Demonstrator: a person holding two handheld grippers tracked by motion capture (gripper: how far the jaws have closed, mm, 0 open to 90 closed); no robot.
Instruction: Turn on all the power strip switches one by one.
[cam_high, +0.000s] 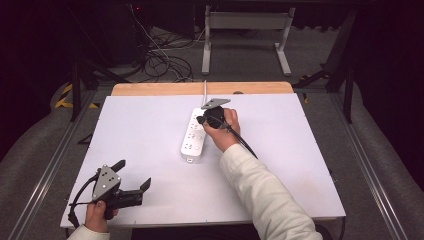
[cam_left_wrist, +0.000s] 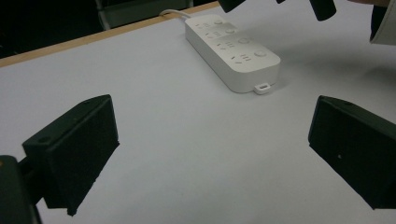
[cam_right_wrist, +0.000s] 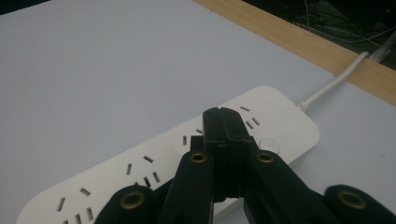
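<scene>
- One power strip mid-desk: rigid, light, slick plastic; prob. grab across long sides.
- R gripper clenched, empty, tips over strip's 12 o'clock end.
- L gripper released, 7 o'clock.

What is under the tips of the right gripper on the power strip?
The shut right gripper sits over the power strip near its cord end, among socket slots and beside a round button. Its tips cover the spot directly beneath, so contact cannot be judged.

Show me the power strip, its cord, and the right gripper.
power strip (cam_high: 193, 136), high view, middle of its top face.
cord (cam_right_wrist: 327, 86), right gripper view, white stretch leaving the strip.
right gripper (cam_right_wrist: 225, 122), right gripper view, tips of the shut jaws.
</scene>
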